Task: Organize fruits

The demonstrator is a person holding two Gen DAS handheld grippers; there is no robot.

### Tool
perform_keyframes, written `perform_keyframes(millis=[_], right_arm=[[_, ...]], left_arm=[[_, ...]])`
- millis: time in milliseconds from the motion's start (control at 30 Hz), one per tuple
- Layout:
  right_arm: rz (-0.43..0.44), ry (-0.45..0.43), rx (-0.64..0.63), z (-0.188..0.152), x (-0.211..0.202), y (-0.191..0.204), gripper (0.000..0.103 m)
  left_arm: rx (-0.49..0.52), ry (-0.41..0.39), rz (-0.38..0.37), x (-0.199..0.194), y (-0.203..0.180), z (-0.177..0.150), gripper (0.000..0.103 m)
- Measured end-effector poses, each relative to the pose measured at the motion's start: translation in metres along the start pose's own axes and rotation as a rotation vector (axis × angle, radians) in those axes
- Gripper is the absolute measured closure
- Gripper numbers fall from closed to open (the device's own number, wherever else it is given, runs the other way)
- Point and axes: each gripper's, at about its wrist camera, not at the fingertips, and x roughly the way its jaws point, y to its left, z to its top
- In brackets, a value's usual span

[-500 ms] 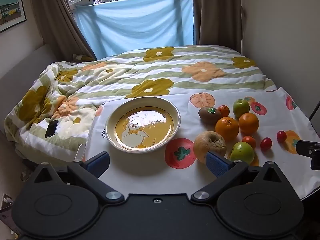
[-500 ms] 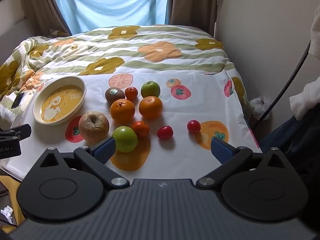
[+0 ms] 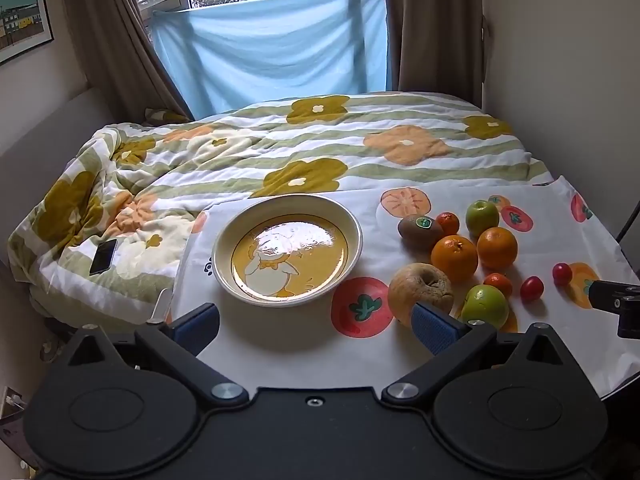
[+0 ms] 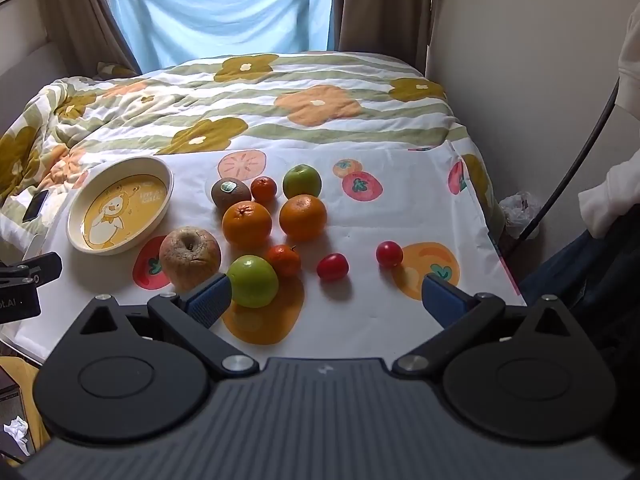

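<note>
One plate [image 3: 286, 249], empty, near the table's left edge. Fruit clustered right of it, toward the right edge: one brown apple [image 4: 190, 257], two oranges [image 4: 247, 224] [image 4: 303, 217], two green apples [image 4: 253, 281] [image 4: 302, 181], one kiwi [image 4: 231, 192], two mandarins [image 4: 263, 189] [image 4: 284, 260], two cherry tomatoes [image 4: 332, 267] [image 4: 389, 253]. My left hand-held gripper [image 3: 316, 322] and right hand-held gripper [image 4: 326, 300] hover at the near edge, both spread wide, pinching nothing.

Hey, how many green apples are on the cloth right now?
2. One green apple sits at the far edge of the fruit cluster, right of the kiwi. The other green apple lies nearest the camera, beside the brown wrinkled apple. None seems hidden.
</note>
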Motion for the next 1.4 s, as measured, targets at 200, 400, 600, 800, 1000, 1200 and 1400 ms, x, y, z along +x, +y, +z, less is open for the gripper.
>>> perform_keyframes(millis=[200, 400, 600, 800, 1000, 1200, 1400], right_arm=[[-0.002, 0.005, 0.007, 0.000, -0.001, 0.003, 0.000], [-0.002, 0.003, 0.007, -0.001, -0.001, 0.004, 0.000], [0.000, 0.002, 0.005, -0.002, -0.003, 0.009, 0.000], [0.000, 0.001, 0.005, -0.002, -0.003, 0.010, 0.000], [0.001, 0.001, 0.006, -0.002, -0.003, 0.010, 0.000], [-0.002, -0.001, 0.008, -0.001, -0.005, 0.013, 0.000], [-0.001, -0.002, 0.007, -0.002, -0.005, 0.013, 0.000]], left_arm=[[-0.005, -0.005, -0.009, -0.004, 0.005, -0.005, 0.000], [-0.006, -0.007, -0.012, -0.005, 0.006, -0.006, 0.000], [-0.004, -0.009, -0.010, -0.006, 0.008, -0.007, 0.000], [-0.009, -0.008, -0.012, -0.007, 0.012, -0.008, 0.000], [-0.004, -0.017, -0.002, -0.009, 0.015, -0.009, 0.000], [-0.005, -0.018, -0.005, -0.010, 0.016, -0.009, 0.000], [-0.005, -0.017, -0.005, -0.010, 0.016, -0.009, 0.000]])
